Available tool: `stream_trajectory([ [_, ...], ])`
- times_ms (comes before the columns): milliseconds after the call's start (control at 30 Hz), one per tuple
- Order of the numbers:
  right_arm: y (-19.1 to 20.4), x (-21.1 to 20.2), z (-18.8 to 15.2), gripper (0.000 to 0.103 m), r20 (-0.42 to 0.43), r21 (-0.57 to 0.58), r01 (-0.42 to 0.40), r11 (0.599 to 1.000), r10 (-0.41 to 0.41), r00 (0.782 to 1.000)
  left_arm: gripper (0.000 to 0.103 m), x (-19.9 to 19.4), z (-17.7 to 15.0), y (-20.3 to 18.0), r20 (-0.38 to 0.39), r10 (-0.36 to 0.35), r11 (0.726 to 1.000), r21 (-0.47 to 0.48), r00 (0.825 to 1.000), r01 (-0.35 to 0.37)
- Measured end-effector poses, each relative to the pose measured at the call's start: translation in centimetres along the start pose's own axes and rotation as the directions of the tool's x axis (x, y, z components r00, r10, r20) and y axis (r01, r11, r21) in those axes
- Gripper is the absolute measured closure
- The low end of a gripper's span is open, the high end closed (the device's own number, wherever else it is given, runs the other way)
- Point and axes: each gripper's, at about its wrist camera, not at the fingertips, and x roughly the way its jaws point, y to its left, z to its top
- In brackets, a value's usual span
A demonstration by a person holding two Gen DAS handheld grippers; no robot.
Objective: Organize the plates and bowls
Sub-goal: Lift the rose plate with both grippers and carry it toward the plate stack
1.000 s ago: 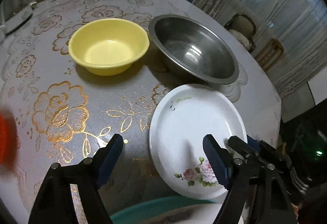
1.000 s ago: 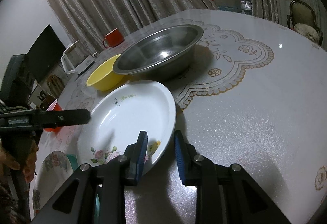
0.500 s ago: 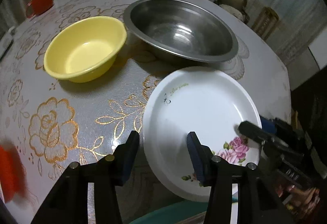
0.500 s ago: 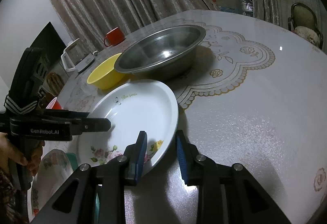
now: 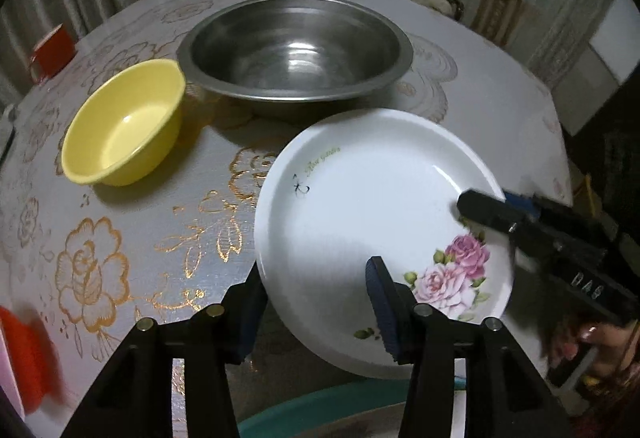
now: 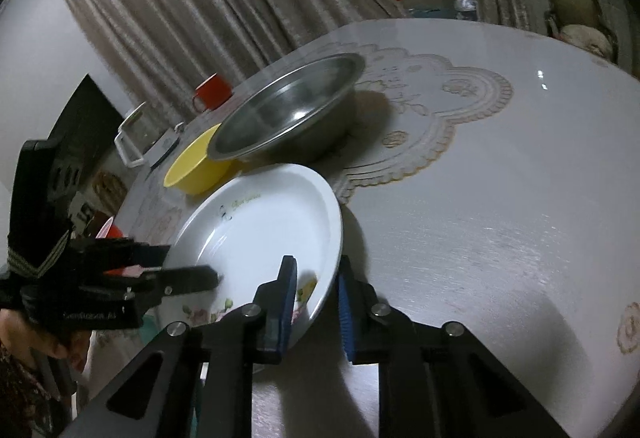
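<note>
Left wrist view: white plate (image 5: 372, 222) with pink roses, lifted and tilted above the bench (image 5: 160, 222), its near-left rim between the two fingers of the left gripper (image 5: 316, 302). Jaws only partly closed, one blue pad under the rim, the other over the plate's inner face; real clamping not possible to tell. On the opposite rim, right gripper (image 5: 480, 210) reaching in from the right.

Right wrist view: right gripper (image 6: 316, 302) clamped on the plate (image 6: 260, 230) at its near rim, one pad inside, one outside. Left gripper (image 6: 192, 278) at the far-left edge of the plate.

Counted: one white plate, one yellow bowl (image 5: 124, 122), one steel bowl (image 5: 296, 50), the two bowls side by side and touching, behind the plate. Also one red mug (image 6: 212, 92) farther back, and a teal rim (image 5: 320, 410) just below the plate.

Compared with half a second ago: plate higher and closer to the steel bowl, left gripper moved in around the rim, jaws about as wide as before.
</note>
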Motion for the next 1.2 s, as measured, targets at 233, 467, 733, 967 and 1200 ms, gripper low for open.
stream_trajectory([
  [233,-0.6,0.0,0.2,0.084,-0.003,0.023,-0.039,0.999,0.039,0.999,0.055,0.1,0.4,0.8,0.018,-0.013,0.999,-0.033,1.0,0.014],
  [467,-1.4,-0.3,0.2,0.085,0.017,0.064,-0.051,0.997,0.05,0.999,0.059,-1.2,-0.7,-0.2,0.035,-0.045,0.998,-0.037,0.998,0.046],
  [733,-2.4,-1.6,0.4,0.085,0.007,0.094,-0.037,0.995,0.037,0.999,0.069,-1.8,-2.1,-1.3,0.071,-0.109,0.991,-0.073,0.992,0.114],
  [967,-3.2,-3.7,0.6,0.085,0.042,0.108,-0.023,0.994,0.019,0.999,0.071,-2.3,-1.6,-2.3,0.119,-0.156,0.983,-0.082,0.981,0.166],
  [1200,-3.0,-5.1,1.0,0.085,0.056,0.128,-0.046,0.991,0.039,0.998,0.071,-4.2,-1.1,-2.0,0.186,-0.186,0.973,-0.103,0.965,0.207],
])
